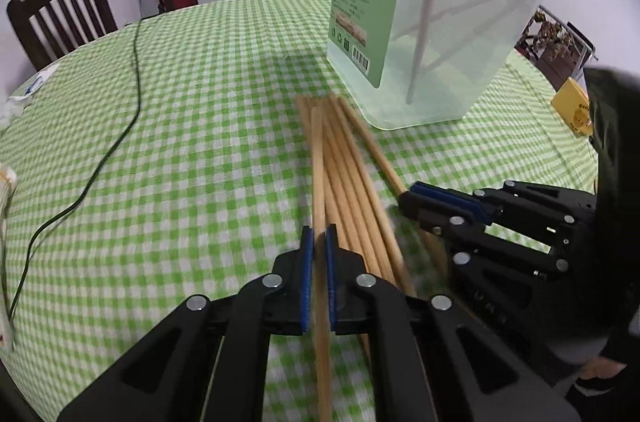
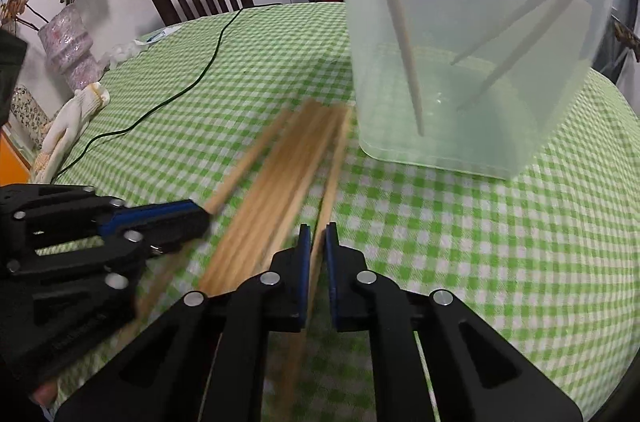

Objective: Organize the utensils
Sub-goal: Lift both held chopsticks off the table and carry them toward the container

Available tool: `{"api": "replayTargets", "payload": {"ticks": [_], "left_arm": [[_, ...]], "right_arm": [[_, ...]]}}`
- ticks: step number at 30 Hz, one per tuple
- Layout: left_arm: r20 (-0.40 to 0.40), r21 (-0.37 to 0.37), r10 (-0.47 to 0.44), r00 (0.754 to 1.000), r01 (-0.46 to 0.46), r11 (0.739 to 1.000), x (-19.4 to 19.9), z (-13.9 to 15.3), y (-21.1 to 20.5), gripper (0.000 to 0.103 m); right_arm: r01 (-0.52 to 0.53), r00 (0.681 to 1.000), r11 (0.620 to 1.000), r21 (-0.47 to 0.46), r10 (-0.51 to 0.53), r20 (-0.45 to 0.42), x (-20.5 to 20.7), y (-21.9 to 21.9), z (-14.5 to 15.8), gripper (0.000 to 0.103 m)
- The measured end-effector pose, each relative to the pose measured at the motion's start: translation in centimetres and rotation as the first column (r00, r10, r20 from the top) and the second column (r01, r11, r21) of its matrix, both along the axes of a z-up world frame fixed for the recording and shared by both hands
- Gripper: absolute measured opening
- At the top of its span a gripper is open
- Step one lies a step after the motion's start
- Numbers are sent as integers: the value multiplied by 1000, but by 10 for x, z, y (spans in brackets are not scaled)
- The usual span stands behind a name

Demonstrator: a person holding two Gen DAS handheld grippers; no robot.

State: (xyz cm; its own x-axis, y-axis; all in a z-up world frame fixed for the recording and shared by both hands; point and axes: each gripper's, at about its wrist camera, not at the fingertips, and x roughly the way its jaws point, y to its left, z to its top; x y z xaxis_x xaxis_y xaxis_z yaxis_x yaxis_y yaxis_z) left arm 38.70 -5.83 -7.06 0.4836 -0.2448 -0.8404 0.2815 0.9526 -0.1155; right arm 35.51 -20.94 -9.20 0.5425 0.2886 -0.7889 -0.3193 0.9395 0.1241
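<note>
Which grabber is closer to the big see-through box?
Right, though only slightly. The right gripper sits just before the clear box; the left gripper lies farther left, each gripping a chopstick.

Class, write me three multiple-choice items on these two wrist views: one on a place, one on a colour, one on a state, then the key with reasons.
1. Where do the loose chopsticks lie?
A. on the tablecloth in front of the clear tub
B. on a chair
C. in the vase

2. What colour is the checked tablecloth?
A. red and white
B. green and white
C. plain blue

3. What is the state of the left tongs?
A. wide open
B. shut on one chopstick
C. holding the cable

Key: A, the bundle lies on the cloth before the tub; B, the checks are green and white; B, the blue pads pinch a single chopstick.
</note>
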Motion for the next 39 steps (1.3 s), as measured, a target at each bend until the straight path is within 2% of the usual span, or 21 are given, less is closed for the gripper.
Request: {"api": "replayTargets", "payload": {"ticks": [4, 7, 14, 19, 22, 24, 25, 26, 28, 29, 30, 35, 39], "left_arm": [[-5, -24, -6, 1000, 6, 1000, -20, 10, 3, 4], [-10, -9, -11, 1000, 11, 1000, -30, 7, -1, 4], [-28, -1, 114, 993, -114, 993, -30, -3, 24, 4], [-46, 14, 142, 989, -141, 990, -31, -15, 28, 4], [-38, 40, 129, 991, -127, 991, -36, -17, 26, 4], [-45, 17, 115, 992, -115, 993, -44, -15, 25, 21], [-62, -33, 105, 992, -108, 994, -51, -13, 30, 24], [-71, -58, 106, 992, -111, 992, -62, -12, 34, 24], [-38, -52, 138, 990, -140, 989, -86, -7, 43, 25], [-5, -39, 141, 990, -141, 989, -103, -6, 45, 25], [19, -29, 136, 990, -136, 990, -117, -5, 44, 25], [129, 44, 107, 986, -113, 993, -176, -7, 31, 25], [90, -57, 125, 988, -121, 991, -188, -10, 50, 25]], "right_arm": [[-28, 1000, 1000, -12, 28, 4, -25, -17, 7, 6], [-20, 1000, 999, -24, 20, -2, -33, -26, 6, 6], [13, 1000, 998, -53, -13, -12, -45, -43, 0, 6], [14, 1000, 999, -41, -15, -18, -48, -45, -3, 6], [5, 1000, 1000, -14, -5, -17, -55, -47, 0, 7], [-2, 1000, 1000, 9, 3, -8, -63, -50, 4, 7], [-6, 1000, 1000, 15, 6, 2, -68, -52, 7, 7], [-13, 1000, 1000, 16, 12, 21, -78, -55, 11, 8], [-29, 999, 1000, 9, 29, 43, -96, -60, 14, 22], [-33, 998, 999, 6, 33, 51, -108, -63, 15, 36], [-39, 998, 999, 5, 39, 56, -118, -64, 14, 39], [-63, 996, 998, -26, 64, 56, -157, -64, 3, 39], [-37, 998, 999, -31, 38, 50, -164, -64, -3, 38]]}}
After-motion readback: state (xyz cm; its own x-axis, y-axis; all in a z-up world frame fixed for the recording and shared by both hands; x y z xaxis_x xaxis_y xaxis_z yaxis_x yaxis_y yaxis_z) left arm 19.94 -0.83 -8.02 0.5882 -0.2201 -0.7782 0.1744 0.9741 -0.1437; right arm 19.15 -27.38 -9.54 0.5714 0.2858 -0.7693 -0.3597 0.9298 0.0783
